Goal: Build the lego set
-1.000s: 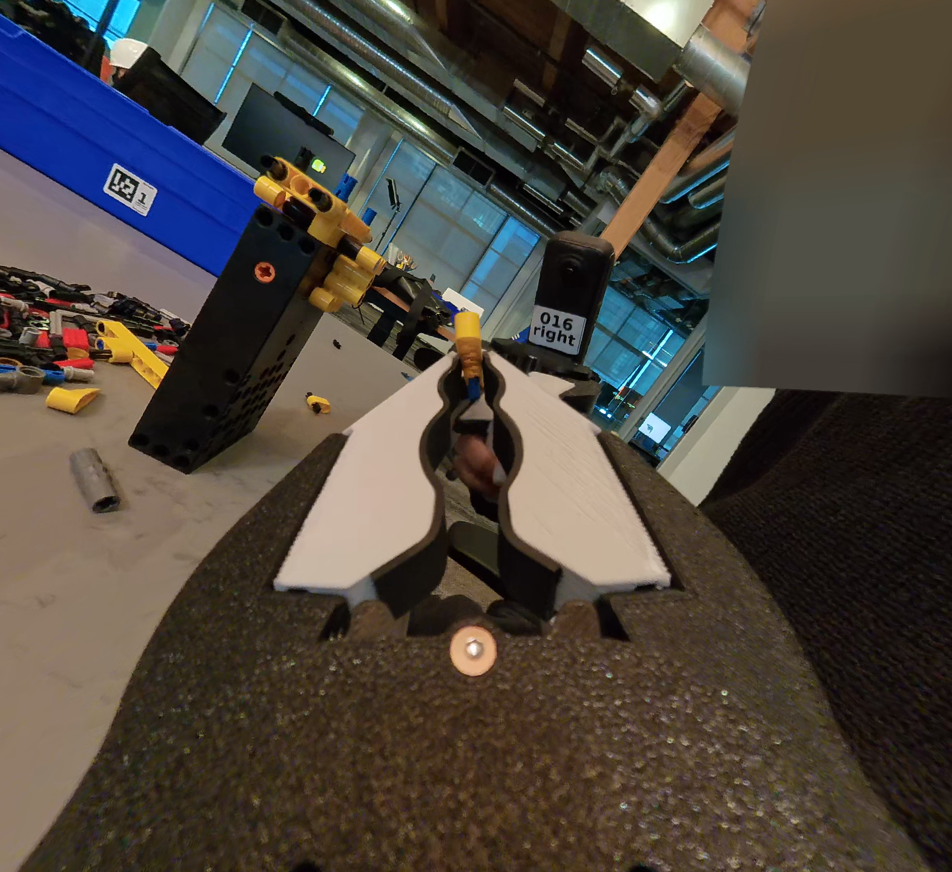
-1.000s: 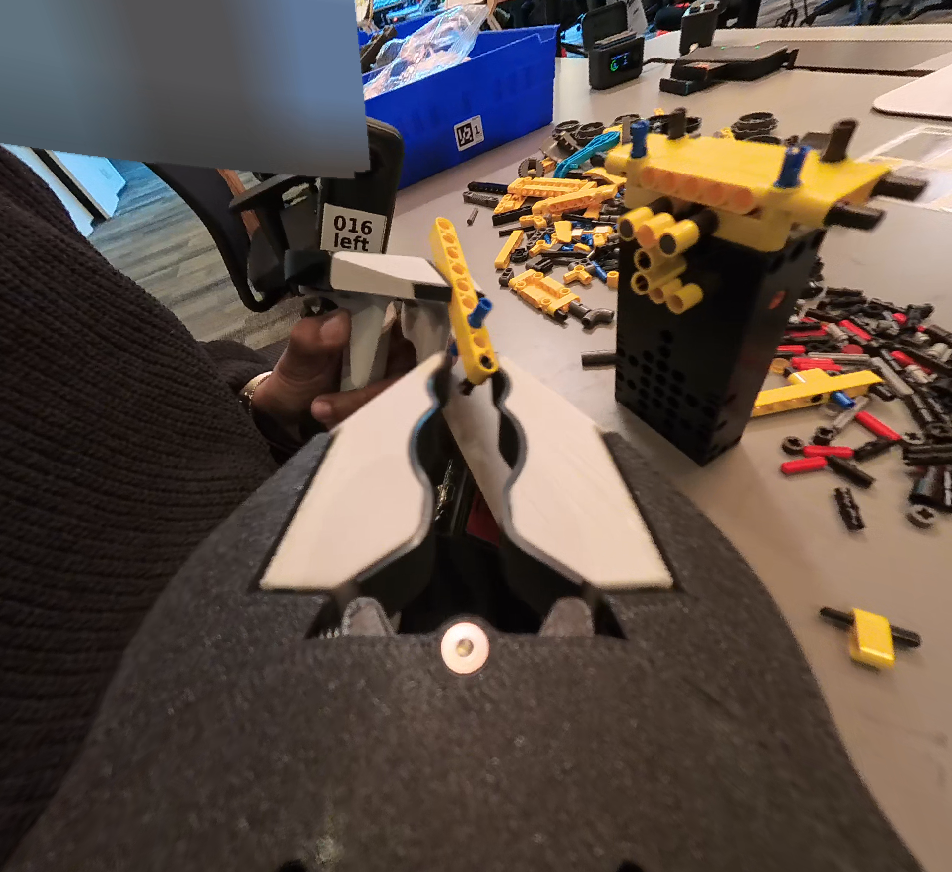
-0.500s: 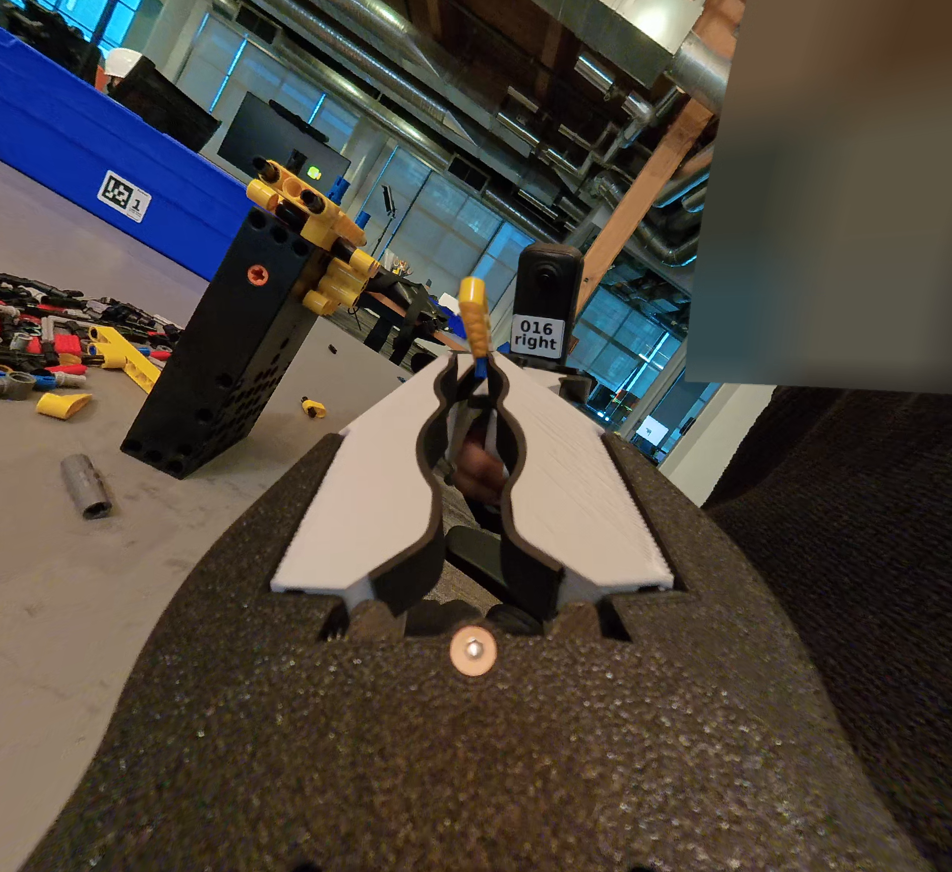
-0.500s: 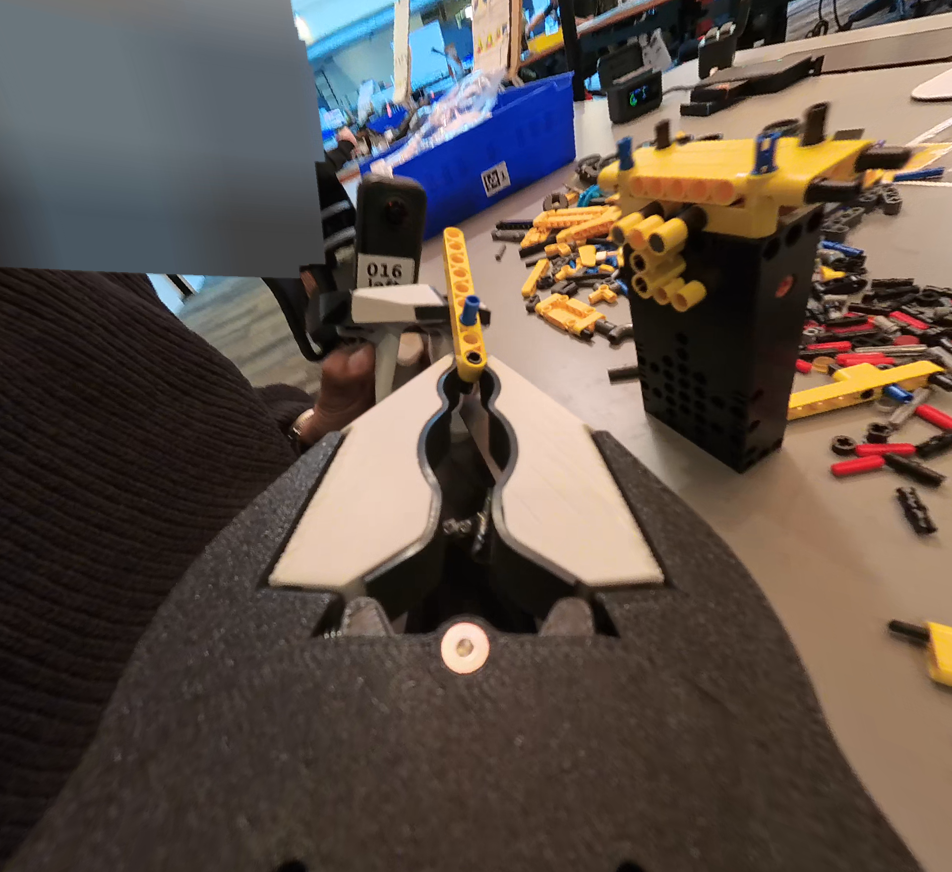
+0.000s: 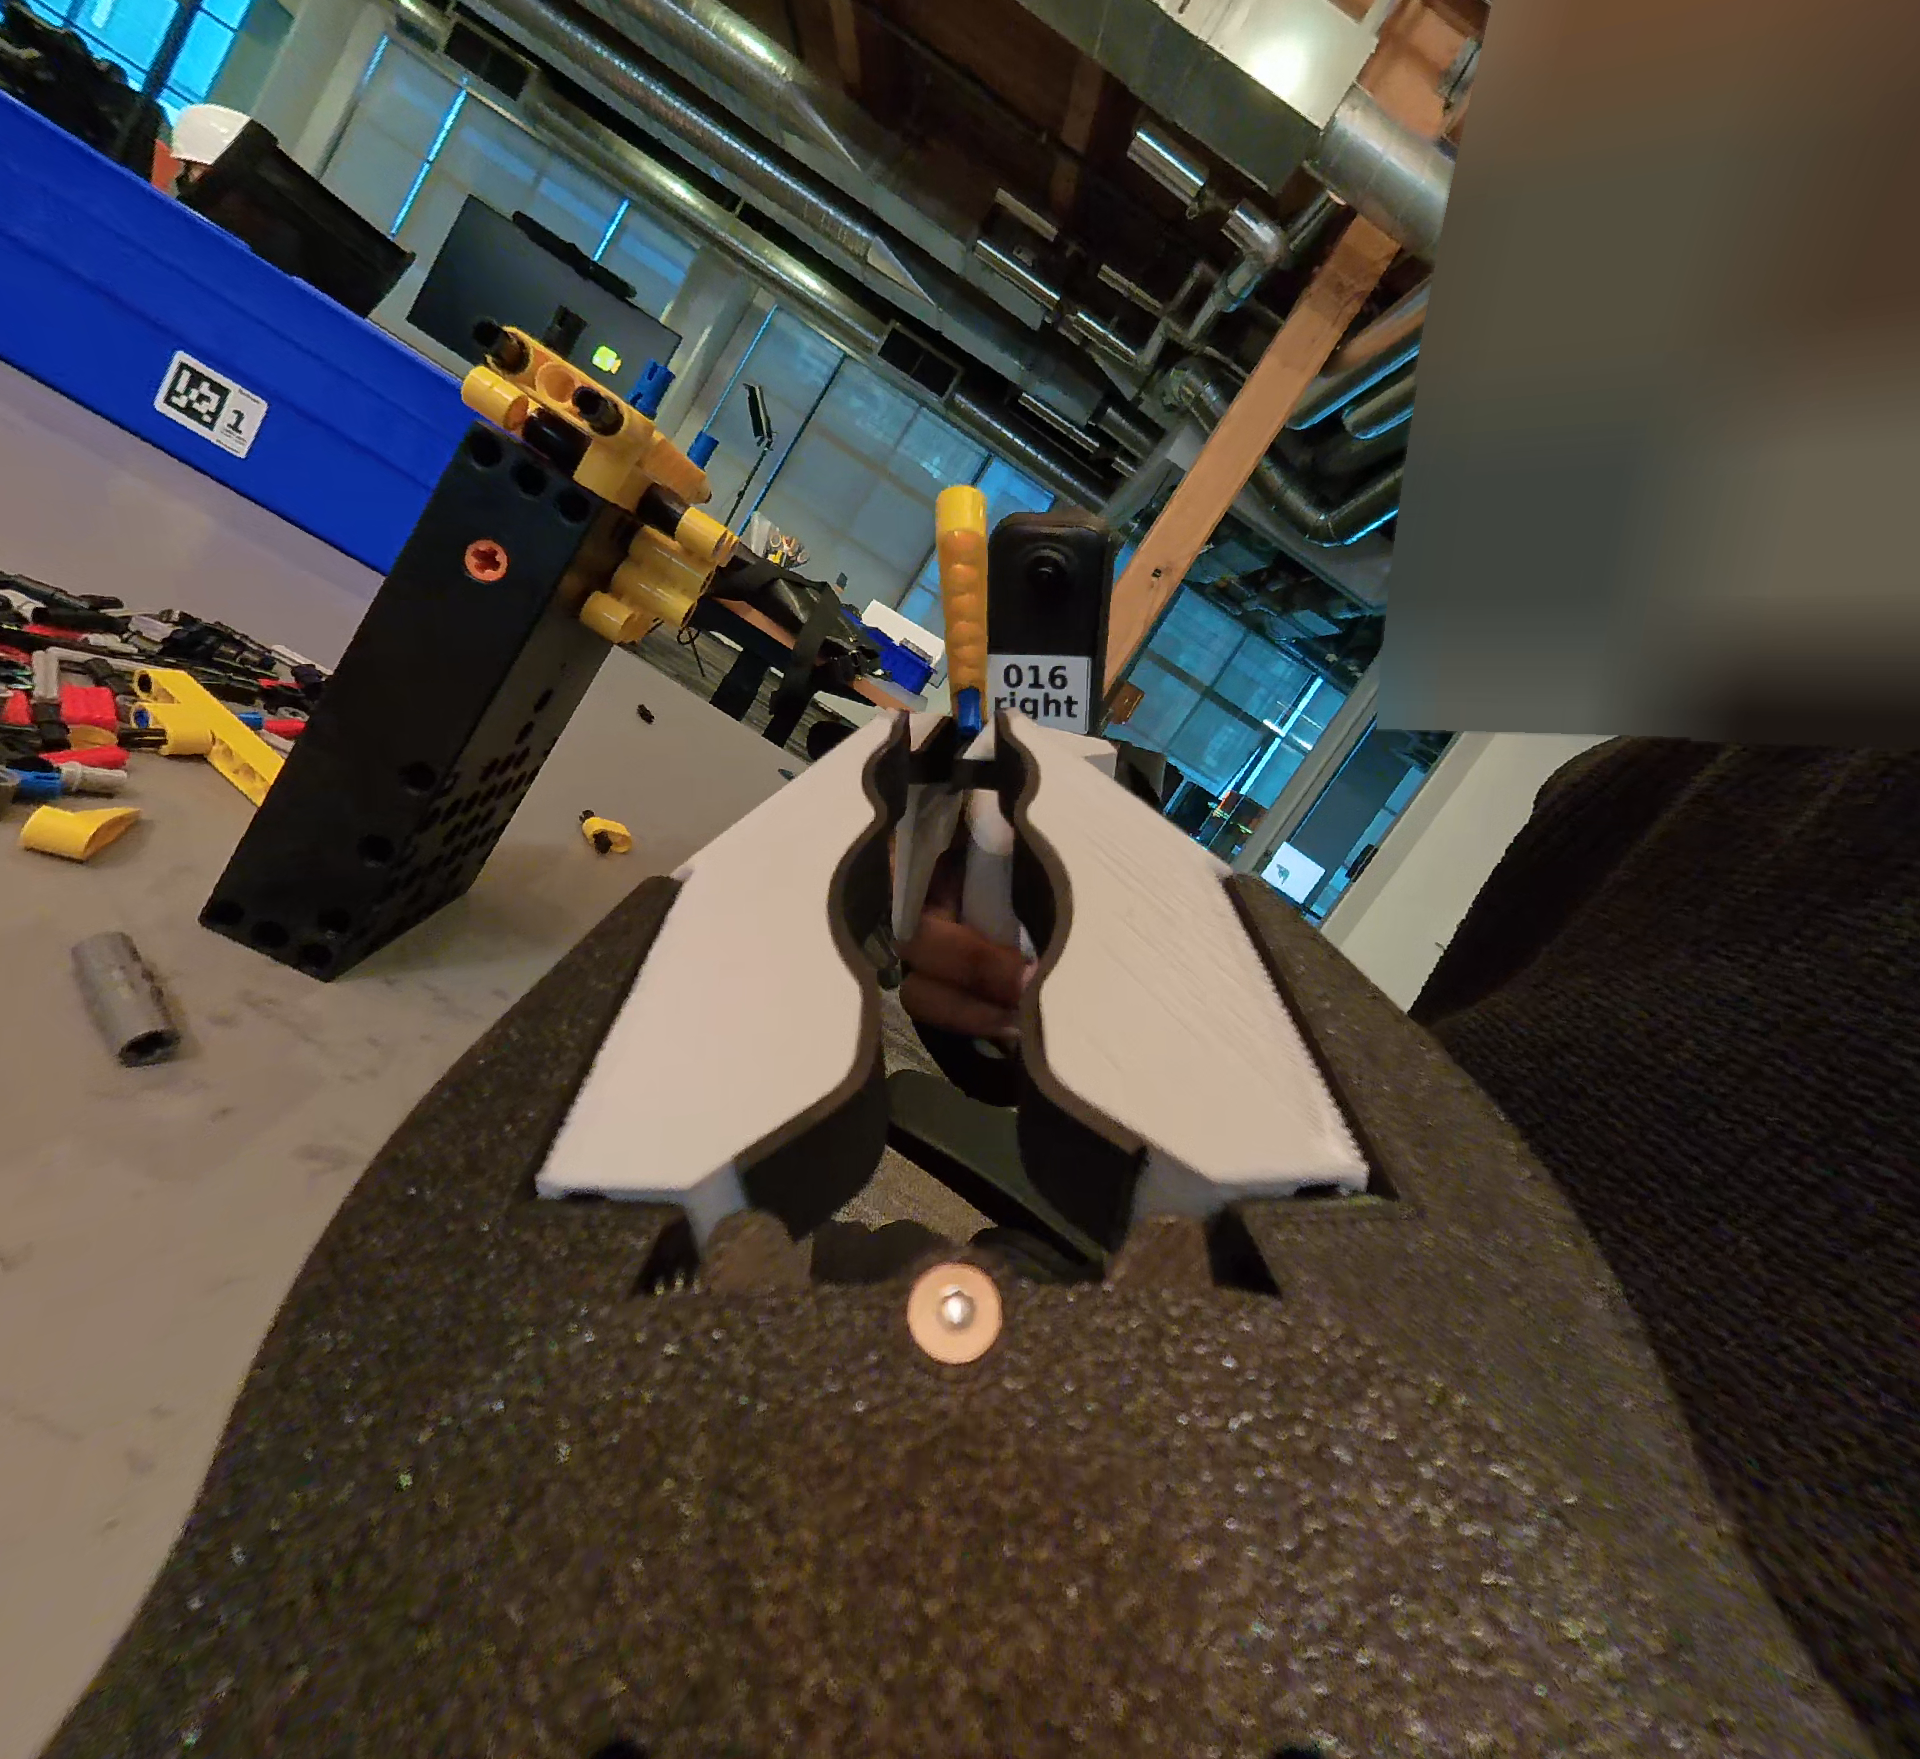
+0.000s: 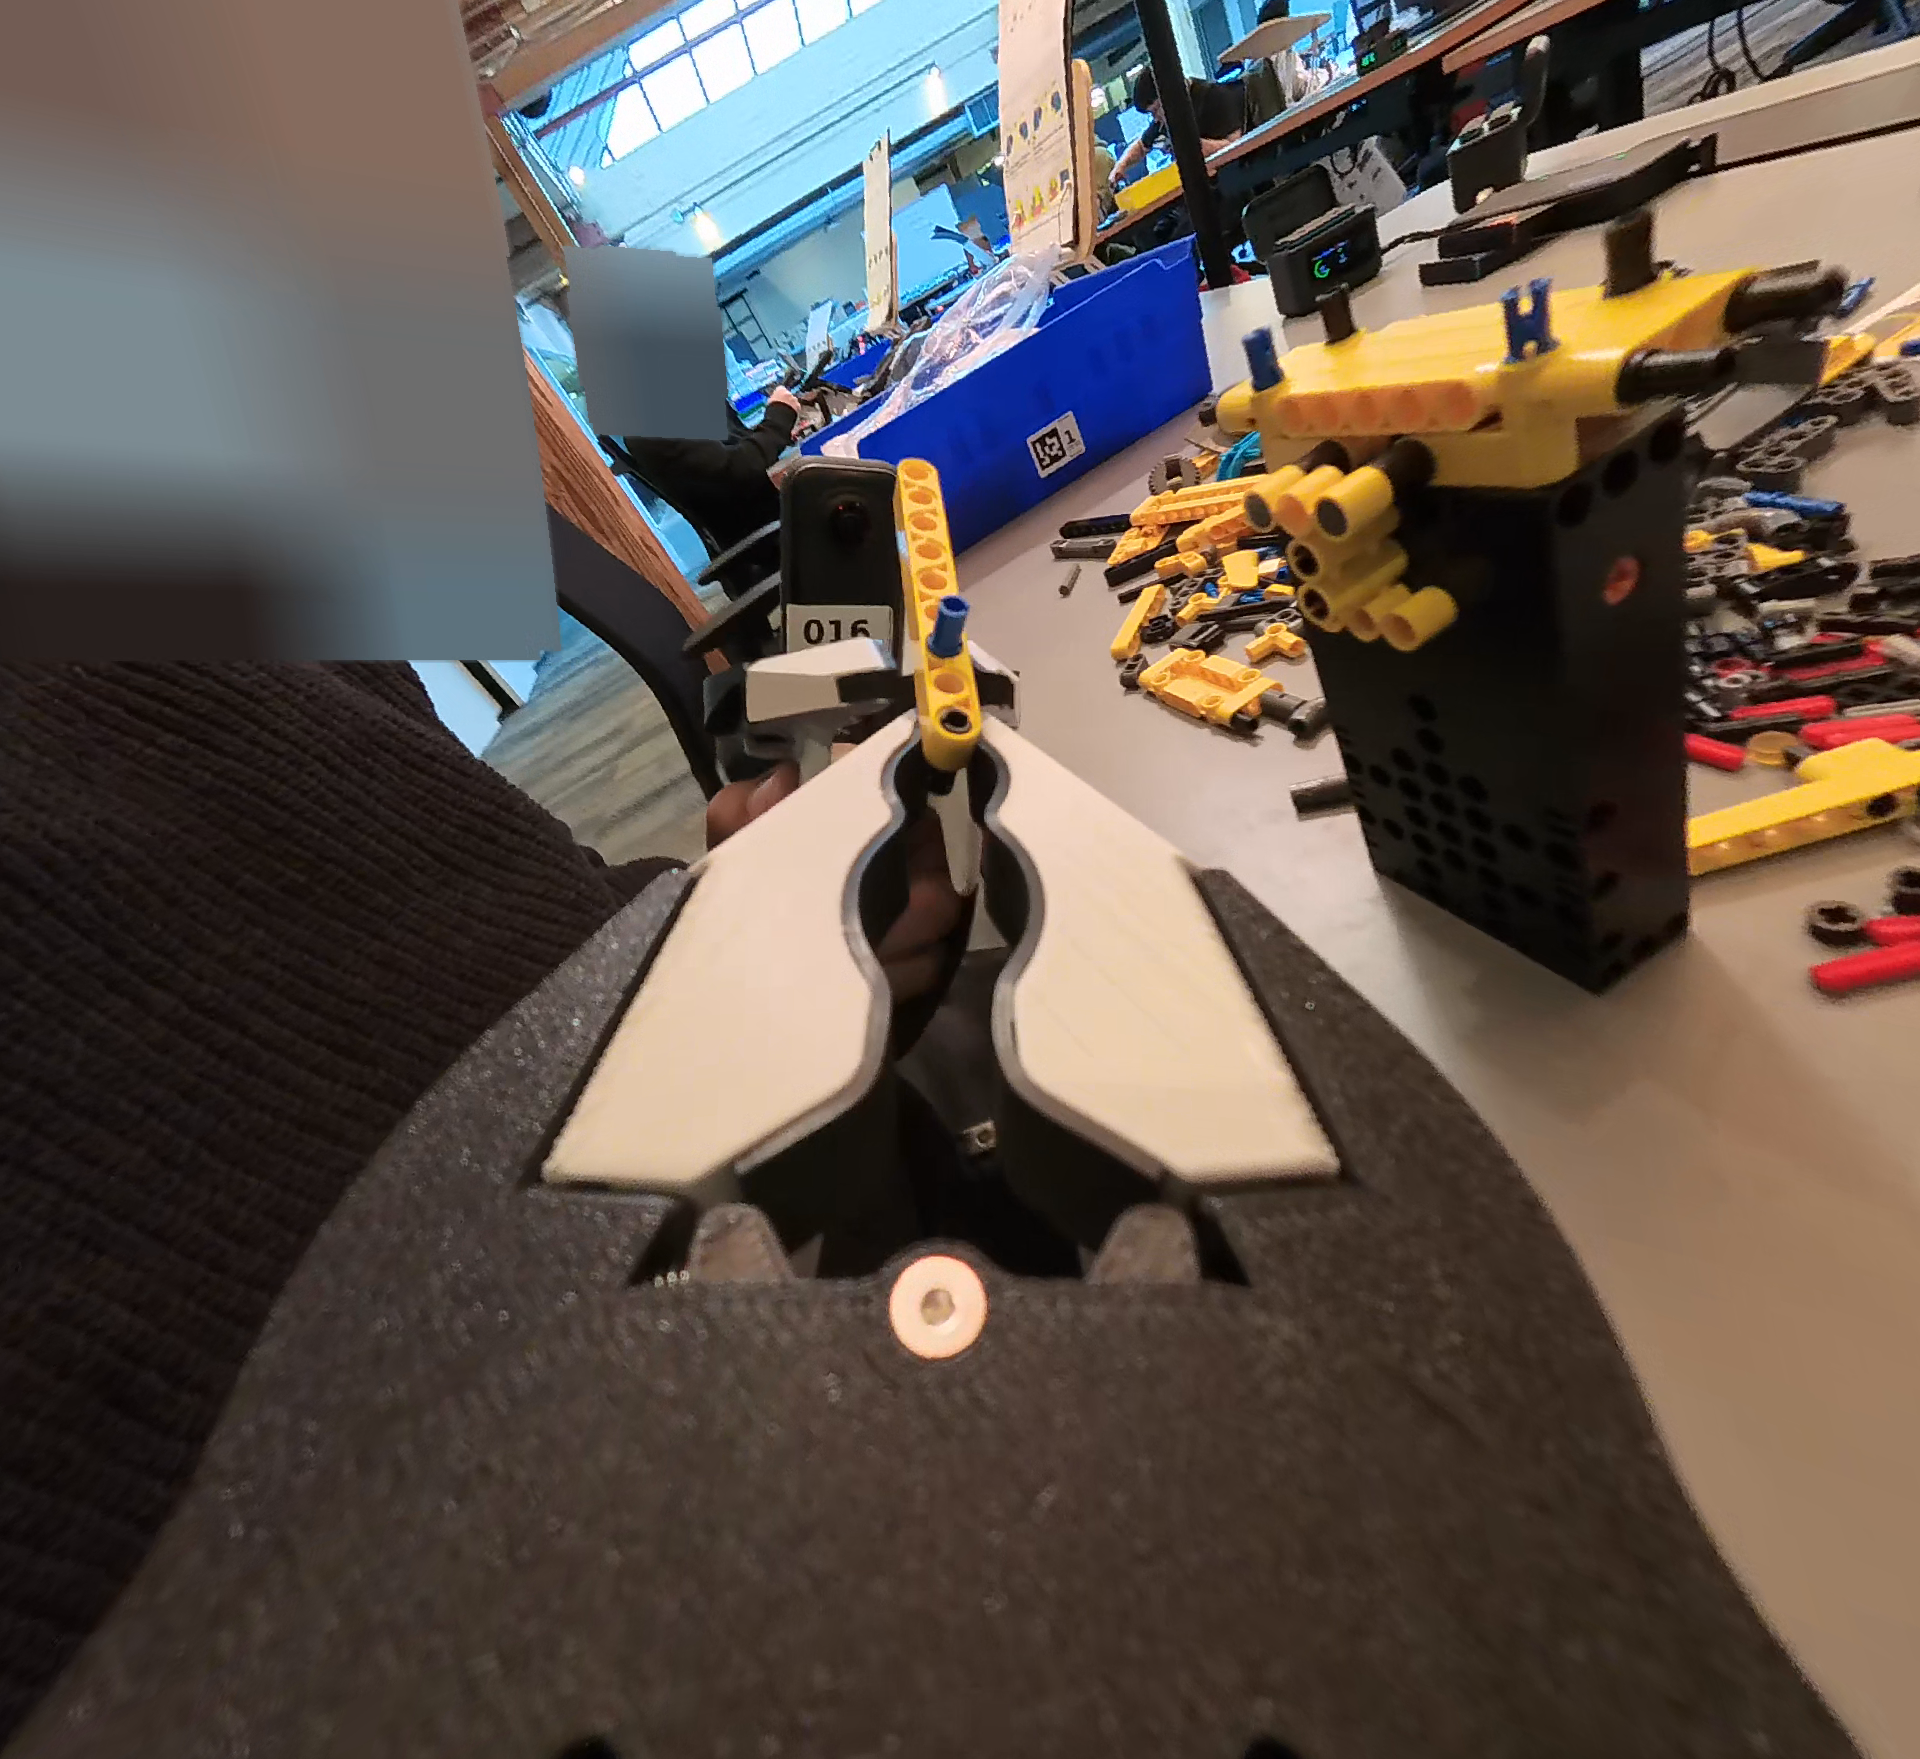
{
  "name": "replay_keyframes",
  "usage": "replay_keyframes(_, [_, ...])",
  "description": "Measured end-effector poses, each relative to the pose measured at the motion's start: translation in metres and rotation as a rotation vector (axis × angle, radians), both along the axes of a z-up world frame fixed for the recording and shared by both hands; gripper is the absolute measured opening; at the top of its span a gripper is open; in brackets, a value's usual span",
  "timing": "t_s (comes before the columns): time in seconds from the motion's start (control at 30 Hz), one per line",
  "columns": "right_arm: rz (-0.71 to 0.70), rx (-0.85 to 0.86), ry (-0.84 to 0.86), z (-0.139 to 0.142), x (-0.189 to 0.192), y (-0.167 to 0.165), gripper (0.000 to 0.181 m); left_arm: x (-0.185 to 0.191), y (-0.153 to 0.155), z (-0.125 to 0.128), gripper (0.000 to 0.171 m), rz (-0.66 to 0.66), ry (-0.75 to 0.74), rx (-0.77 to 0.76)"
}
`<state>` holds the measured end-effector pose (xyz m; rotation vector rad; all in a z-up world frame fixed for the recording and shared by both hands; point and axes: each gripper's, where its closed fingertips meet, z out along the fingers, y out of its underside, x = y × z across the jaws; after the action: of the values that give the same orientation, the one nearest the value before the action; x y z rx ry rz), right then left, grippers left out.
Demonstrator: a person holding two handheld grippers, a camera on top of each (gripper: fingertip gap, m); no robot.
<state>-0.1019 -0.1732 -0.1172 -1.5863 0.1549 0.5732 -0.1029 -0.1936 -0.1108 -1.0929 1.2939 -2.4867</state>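
Left wrist view: left gripper point(image 5: 951, 735) fingers narrow, pinching a black pin beside the upright yellow beam point(image 5: 961, 592); black block point(image 5: 416, 733) on counter point(image 5: 156, 1190) at left. Right wrist view: right gripper point(image 6: 951, 745) fingers clamp the beam's point(image 6: 935, 608) lower end; blue peg point(image 6: 945, 623) sticks out.

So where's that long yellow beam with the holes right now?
The long yellow holed plastic beam stands upright, pinched at the right hand-held gripper tips, left of the black block tower.
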Motion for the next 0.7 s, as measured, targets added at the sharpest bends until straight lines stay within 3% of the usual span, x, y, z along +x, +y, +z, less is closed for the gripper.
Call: replay_keyframes(0.7, [0.025, -0.031, 0.016, -0.011, -0.006, 0.007, 0.006, 0.000, -0.003, -0.002, 0.004, -0.028, 0.017, -0.007])
